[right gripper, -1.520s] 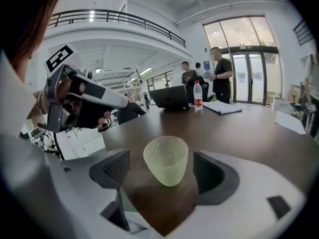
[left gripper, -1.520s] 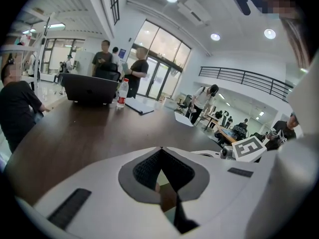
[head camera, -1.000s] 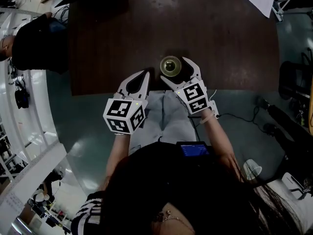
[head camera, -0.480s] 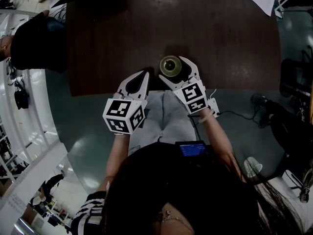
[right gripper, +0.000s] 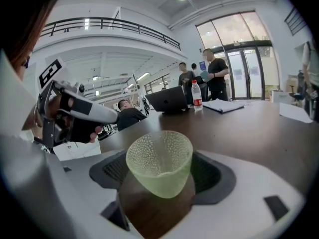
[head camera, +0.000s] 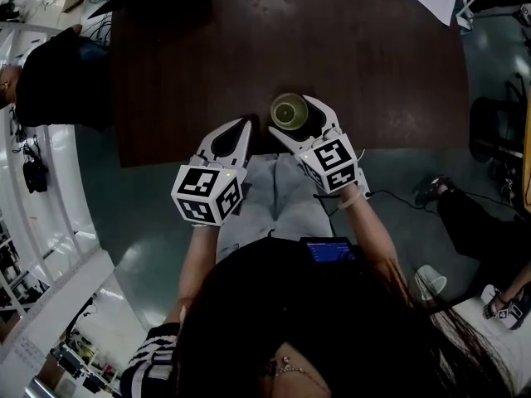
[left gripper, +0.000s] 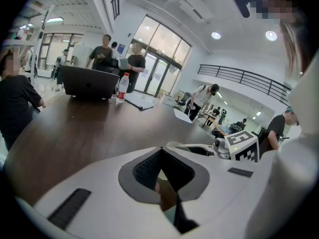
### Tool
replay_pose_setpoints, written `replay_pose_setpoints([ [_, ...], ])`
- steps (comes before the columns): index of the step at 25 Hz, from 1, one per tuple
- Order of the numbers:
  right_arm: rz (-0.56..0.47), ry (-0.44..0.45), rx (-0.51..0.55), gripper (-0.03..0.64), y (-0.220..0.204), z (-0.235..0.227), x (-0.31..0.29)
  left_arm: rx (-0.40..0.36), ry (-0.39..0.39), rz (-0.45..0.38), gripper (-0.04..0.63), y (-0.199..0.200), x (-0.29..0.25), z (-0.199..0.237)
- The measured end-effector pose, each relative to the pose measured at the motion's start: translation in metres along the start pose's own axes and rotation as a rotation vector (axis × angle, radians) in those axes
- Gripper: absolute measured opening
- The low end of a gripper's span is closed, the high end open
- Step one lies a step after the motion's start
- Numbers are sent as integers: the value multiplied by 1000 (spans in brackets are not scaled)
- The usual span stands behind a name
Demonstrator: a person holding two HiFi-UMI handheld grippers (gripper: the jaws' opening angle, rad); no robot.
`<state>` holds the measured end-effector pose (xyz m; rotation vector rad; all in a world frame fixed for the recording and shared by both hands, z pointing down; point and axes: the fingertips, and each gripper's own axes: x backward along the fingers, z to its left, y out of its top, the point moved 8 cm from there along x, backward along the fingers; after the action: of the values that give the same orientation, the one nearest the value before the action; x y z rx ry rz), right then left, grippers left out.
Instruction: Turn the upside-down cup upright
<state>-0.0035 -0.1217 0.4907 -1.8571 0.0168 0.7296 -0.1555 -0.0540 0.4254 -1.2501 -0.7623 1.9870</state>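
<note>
Right gripper view shows the green cup (right gripper: 159, 158) deeper between my right gripper's (right gripper: 159, 172) jaws than a moment ago; the jaws stay wide, not clearly pressing; the cup stands mouth-up on the worktop (right gripper: 244, 128), as the task wants; my left gripper (left gripper: 161, 156) is closed, empty.

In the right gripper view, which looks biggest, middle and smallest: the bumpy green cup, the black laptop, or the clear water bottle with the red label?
1. bumpy green cup: it looks biggest, but it is also nearest the camera.
2. black laptop
3. clear water bottle with the red label
</note>
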Motion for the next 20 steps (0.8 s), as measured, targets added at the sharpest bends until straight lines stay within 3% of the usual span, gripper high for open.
replay_pose_setpoints([
  [16,-264,148,-453,396,24,-14,44,-43,-122,-55,5,14,11,-18],
  [20,-336,217,-615,396,26,-15,50,-40,-165,-74,51,17,14,-19],
])
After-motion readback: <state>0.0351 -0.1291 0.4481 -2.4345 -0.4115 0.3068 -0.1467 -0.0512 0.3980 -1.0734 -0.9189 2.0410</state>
